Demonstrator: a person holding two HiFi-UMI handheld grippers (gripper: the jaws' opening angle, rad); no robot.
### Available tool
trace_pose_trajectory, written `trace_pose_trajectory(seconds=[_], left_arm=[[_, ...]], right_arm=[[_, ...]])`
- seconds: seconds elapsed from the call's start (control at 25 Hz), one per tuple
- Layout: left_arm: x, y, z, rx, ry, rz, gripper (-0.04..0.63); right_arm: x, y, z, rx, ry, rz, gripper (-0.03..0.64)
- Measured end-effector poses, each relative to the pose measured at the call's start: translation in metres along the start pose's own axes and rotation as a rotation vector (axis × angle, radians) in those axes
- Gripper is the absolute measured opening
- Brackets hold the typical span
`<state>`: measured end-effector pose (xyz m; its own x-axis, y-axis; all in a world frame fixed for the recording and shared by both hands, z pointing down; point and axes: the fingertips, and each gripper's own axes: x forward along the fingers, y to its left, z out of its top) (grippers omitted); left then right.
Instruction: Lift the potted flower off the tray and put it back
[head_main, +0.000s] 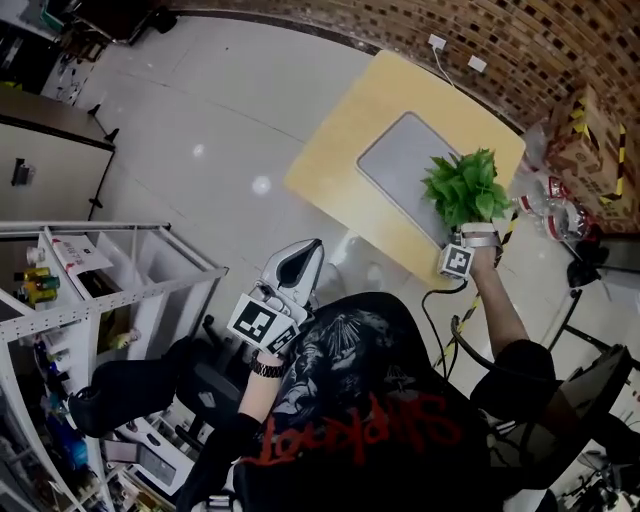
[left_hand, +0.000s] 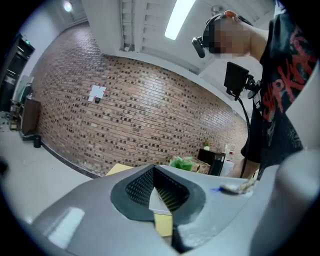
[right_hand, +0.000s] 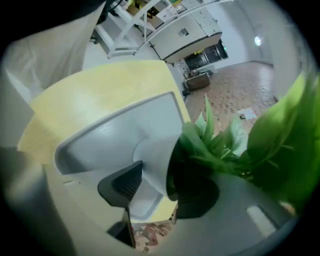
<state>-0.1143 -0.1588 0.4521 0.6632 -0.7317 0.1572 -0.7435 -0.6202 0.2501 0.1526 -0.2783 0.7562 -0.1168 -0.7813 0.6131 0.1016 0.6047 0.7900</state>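
The potted flower, bushy green leaves in a small white pot, stands at the near right end of the grey tray on the yellow table. My right gripper reaches under the leaves from the table's near edge. In the right gripper view its jaws are shut on the pot, with one dark pad against the white wall and the other at the pot's mouth under the foliage. My left gripper is held back near the person's body, well short of the table, shut and holding nothing.
A white shelf rack with bottles stands at the left. A cardboard box and clutter lie right of the table by the brick wall. A black chair is low at the left. Open floor lies left of the table.
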Motion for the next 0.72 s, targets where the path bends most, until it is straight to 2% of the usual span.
trace_pose_trajectory(seconds=[0.08,0.24,0.36,0.44,0.52,0.64,0.72], left_arm=[[0.011,-0.011,0.001,0.009,0.011,-0.048,0.005],[0.021,-0.028,0.0,0.026,0.019,-0.128,0.005],[0.026,-0.037,0.0,0.037,0.021,-0.155,0.005],[0.028,-0.036,0.001,0.034,0.017,-0.158,0.005],[0.029,-0.034,0.001,0.025,0.015,-0.157,0.005],[0.031,-0.035,-0.003,0.013,0.017,-0.164,0.005],[0.035,-0.038,-0.006,0.01,0.019,-0.185,0.005]], right_arm=[[0.003,0.009,0.003,0.075,0.021,-0.046,0.219],[-0.002,0.005,0.015,0.196,0.023,-0.039,0.221],[-0.022,-0.002,0.017,0.313,-0.022,-0.05,0.25],[-0.05,-0.017,0.018,0.475,-0.085,-0.09,0.252],[-0.091,-0.044,0.018,0.705,-0.152,-0.161,0.229],[-0.169,-0.098,0.04,1.085,-0.343,-0.219,0.018],[-0.215,-0.136,0.072,1.282,-0.513,-0.186,0.002]])
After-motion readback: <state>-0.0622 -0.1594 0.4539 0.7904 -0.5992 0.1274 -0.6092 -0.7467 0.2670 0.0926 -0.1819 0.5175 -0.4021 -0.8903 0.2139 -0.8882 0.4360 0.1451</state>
